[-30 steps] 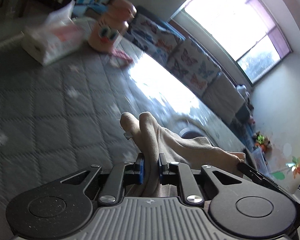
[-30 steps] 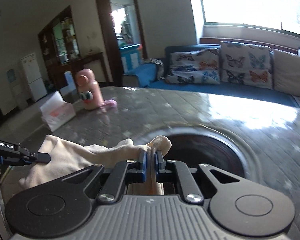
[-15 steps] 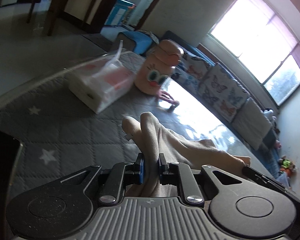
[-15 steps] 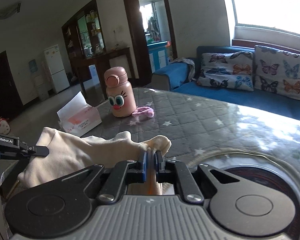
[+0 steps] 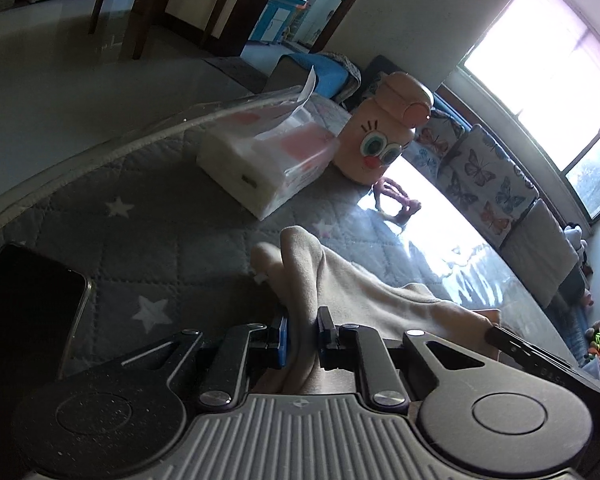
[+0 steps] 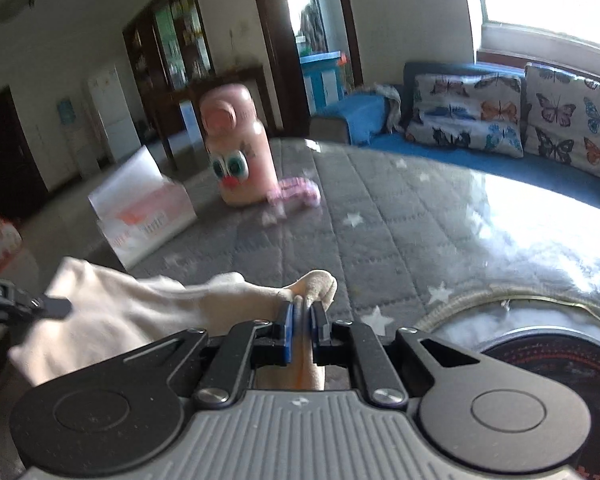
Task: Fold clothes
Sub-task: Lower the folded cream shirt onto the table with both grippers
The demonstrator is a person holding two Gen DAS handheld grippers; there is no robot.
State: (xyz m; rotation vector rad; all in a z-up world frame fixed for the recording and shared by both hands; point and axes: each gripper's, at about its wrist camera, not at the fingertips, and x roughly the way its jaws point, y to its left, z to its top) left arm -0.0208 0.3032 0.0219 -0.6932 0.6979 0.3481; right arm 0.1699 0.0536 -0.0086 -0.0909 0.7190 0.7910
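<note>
A beige garment (image 5: 372,288) hangs stretched between both grippers above a grey quilted table cover with white stars (image 5: 148,240). In the left wrist view my left gripper (image 5: 302,334) pinches a bunched edge of it; its jaws are opening slightly, with cloth still between the pads. In the right wrist view my right gripper (image 6: 304,328) grips another bunched corner of the beige garment (image 6: 140,308); its jaws are also easing open, cloth between them. Each view shows the other gripper's tip at the cloth's far end.
A white tissue pack (image 5: 268,160) and a pink cartoon-faced bottle (image 5: 380,140) with a pink strap (image 5: 396,200) stand ahead on the table. A dark phone (image 5: 24,312) lies at the left. A round dark inset (image 6: 540,360) sits at the right. A sofa with butterfly cushions (image 6: 468,116) lies beyond.
Both grippers have carried the garment across the table toward the tissue pack and bottle, which now look larger and closer. The phone has come into the left view. The cloth stays in both grips.
</note>
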